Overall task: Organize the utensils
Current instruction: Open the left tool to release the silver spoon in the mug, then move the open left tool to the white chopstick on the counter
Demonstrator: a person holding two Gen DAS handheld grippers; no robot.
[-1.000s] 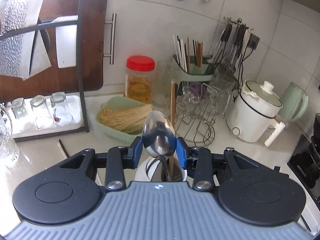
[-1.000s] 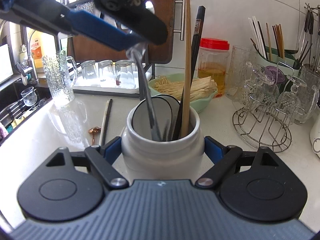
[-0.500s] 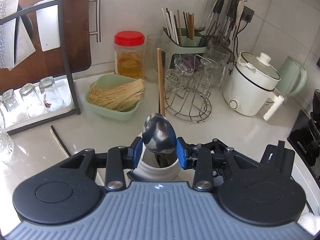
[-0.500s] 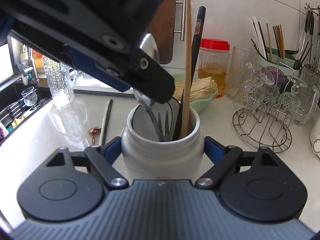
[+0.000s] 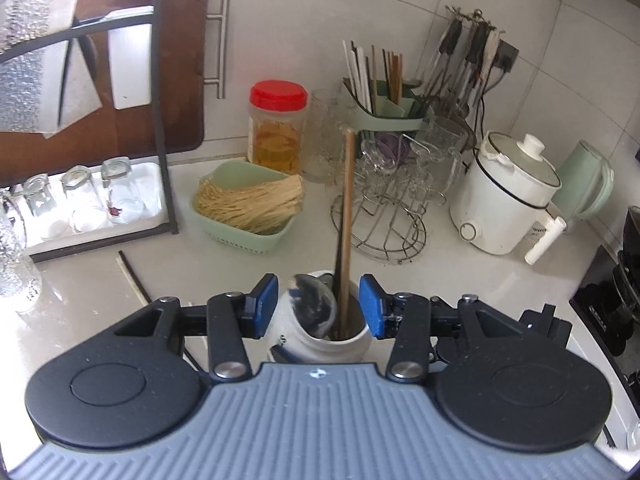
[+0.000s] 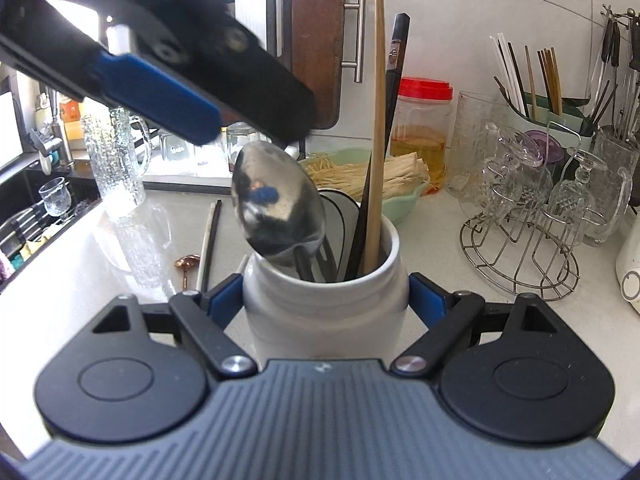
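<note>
My right gripper (image 6: 326, 302) is shut on a white ceramic jar (image 6: 324, 320), its blue pads pressed against both sides. The jar holds a wooden chopstick (image 6: 376, 140), a black chopstick (image 6: 394, 92) and a metal spoon (image 6: 276, 200) that stands handle-down with its bowl leaning over the rim. My left gripper (image 5: 318, 306) hovers over the jar (image 5: 332, 350). Its jaws are opening, and the spoon bowl (image 5: 314, 308) sits between the pads without touching them. A loose pair of chopsticks (image 6: 210, 236) and a small copper spoon (image 6: 187, 262) lie on the counter to the jar's left.
Behind the jar stand a green basket of noodles (image 5: 248, 208), a red-lidded jar (image 5: 278, 128), a wire rack of glasses (image 5: 384, 216), a white cooker (image 5: 508, 196) and a green kettle (image 5: 588, 184). Upturned glasses sit on a tray (image 5: 80, 200) at left; a sink (image 6: 36, 216) lies beyond.
The left jaws have spread apart and let go of the spoon, which has dropped lower into the jar. The right gripper and the jar have stayed put.
</note>
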